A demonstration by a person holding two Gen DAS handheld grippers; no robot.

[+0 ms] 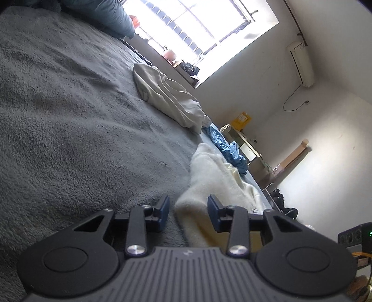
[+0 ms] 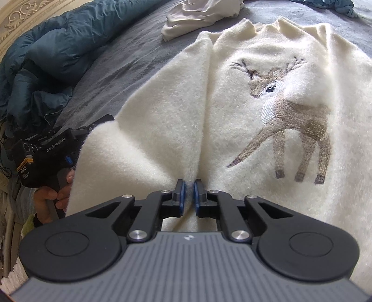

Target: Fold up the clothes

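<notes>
Your cream sweater (image 2: 244,97) is thick and fuzzy, with a brown stitched deer (image 2: 286,116) on the front; it lies spread on the soft grey blanket (image 2: 121,62) that covers the bed, neck end far from you; your right gripper (image 2: 188,195) has its two blue pads squeezed nearly together on a pinched-up ridge of the sweater's near edge, so the wool stands in a fold between the jaws; your left gripper (image 1: 188,213) has its jaws wide apart, and a fuzzy corner of the sweater (image 1: 209,185) sits between and just past the pads, not squeezed; in the right view you can see your left hand (image 2: 50,197) and that black gripper (image 2: 46,153) at the sweater's left side, partly hidden behind the raised wool; a crumpled pale shirt (image 2: 200,14) lies just past the sweater's neck, a wrinkled blue cloth (image 1: 230,148) is at the bed's far edge, and a puffy teal quilt (image 2: 46,58) is heaped on the left; the blanket between the sweater and the quilt is bare and flat.
</notes>
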